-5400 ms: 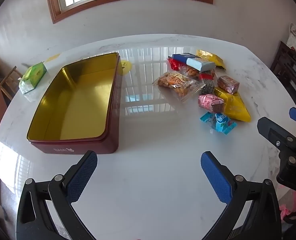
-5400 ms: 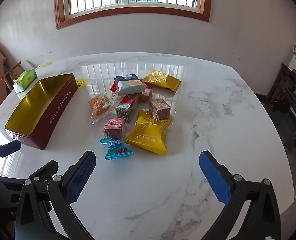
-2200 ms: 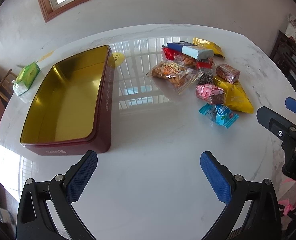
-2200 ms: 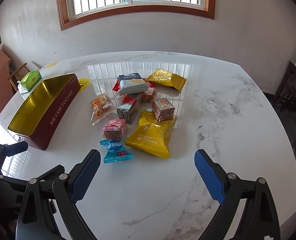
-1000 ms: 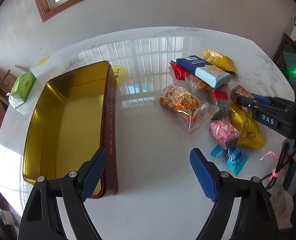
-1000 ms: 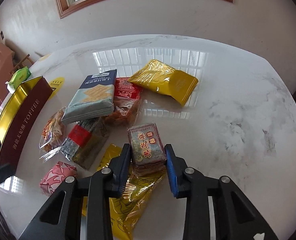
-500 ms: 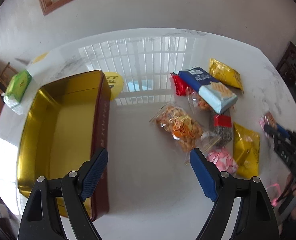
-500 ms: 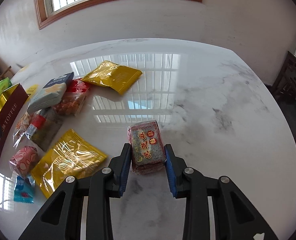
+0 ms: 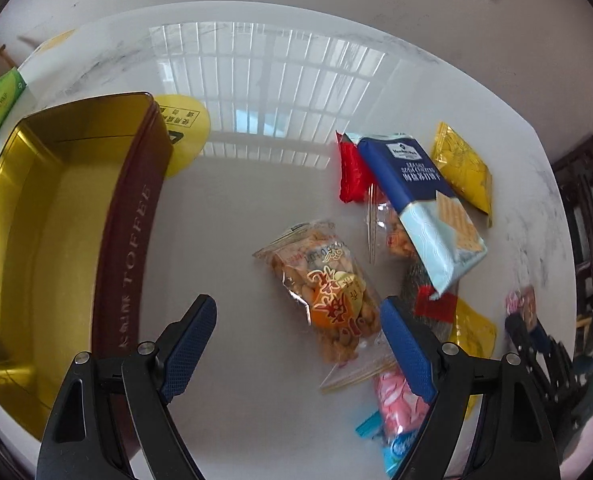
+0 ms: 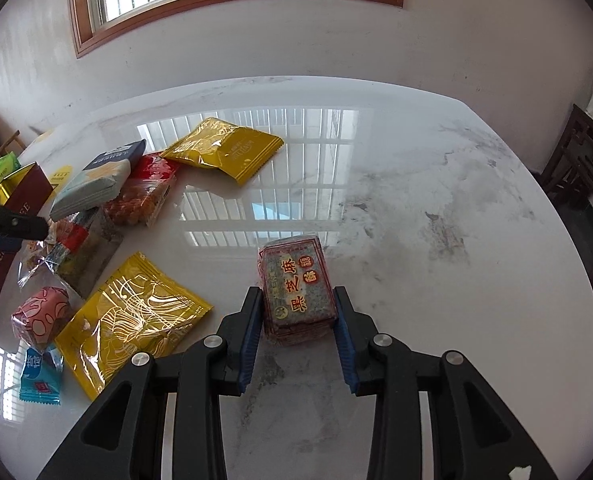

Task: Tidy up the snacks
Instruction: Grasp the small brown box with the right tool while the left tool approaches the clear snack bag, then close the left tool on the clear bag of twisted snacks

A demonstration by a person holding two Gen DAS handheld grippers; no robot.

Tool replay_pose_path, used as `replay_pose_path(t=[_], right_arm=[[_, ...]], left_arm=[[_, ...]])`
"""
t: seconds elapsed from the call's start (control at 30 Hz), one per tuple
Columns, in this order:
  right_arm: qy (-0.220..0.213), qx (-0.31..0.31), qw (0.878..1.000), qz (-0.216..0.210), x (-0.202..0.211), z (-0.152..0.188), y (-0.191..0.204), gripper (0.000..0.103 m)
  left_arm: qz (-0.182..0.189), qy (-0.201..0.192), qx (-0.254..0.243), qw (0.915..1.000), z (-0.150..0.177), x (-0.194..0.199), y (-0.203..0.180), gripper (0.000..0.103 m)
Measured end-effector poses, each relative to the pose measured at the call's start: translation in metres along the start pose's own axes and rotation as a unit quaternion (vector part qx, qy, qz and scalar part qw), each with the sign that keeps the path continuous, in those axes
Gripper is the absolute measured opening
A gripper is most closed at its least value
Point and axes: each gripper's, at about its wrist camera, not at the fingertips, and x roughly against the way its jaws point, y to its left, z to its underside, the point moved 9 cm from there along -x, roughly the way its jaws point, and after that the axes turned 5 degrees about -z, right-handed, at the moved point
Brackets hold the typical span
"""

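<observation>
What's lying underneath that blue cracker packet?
The blue cracker packet rests on a red wrapper, a clear bag of orange snacks and a dark pack with a red label. How far each reaches beneath it is hidden.

The long maroon side of the open gold-lined tin (image 9: 126, 248) carries the word "TOFFEE" in pale capital letters, with Chinese characters further along the same side. The blue and pale cracker pack (image 9: 420, 204) reads "SEA SALT SODA CRACKERS" under a small white brand mark too small to make out. The dark wrapped block (image 10: 296, 288) shows red and yellow Chinese characters. The clear nut bag (image 9: 328, 292) bears gold Chinese script.
</observation>
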Motion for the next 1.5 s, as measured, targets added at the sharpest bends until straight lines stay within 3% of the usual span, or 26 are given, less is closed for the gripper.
replay_pose_path(t=[0.13,0.3,0.4,0.57,1.0,1.5], right_arm=[[0.0,0.0,1.0,0.0,0.0,0.0,0.0,0.033],[0.0,0.0,1.0,0.0,-0.001,-0.001,-0.001,0.033],[0.0,-0.001,1.0,0.0,0.0,0.0,-0.001,0.033],[-0.001,-0.006,1.0,0.002,-0.001,0.0,0.001,0.034],[-0.002,-0.007,1.0,0.005,-0.002,-0.001,0.0,0.034],[-0.002,-0.007,1.0,0.005,-0.002,-0.001,0.0,0.033]], left_arm=[[0.005,0.008,0.003,1.0,-0.002,-0.006,-0.007,0.08],[0.004,0.025,0.0,0.9997,0.0,-0.017,-0.011,0.059],[0.002,0.01,-0.019,0.9998,0.001,-0.014,-0.015,0.047],[0.002,-0.003,-0.035,0.9994,0.005,-0.01,-0.013,0.039],[0.005,-0.025,-0.06,0.9979,0.015,0.009,-0.013,0.039],[0.011,-0.083,-0.093,0.9921,0.02,0.081,0.002,0.039]])
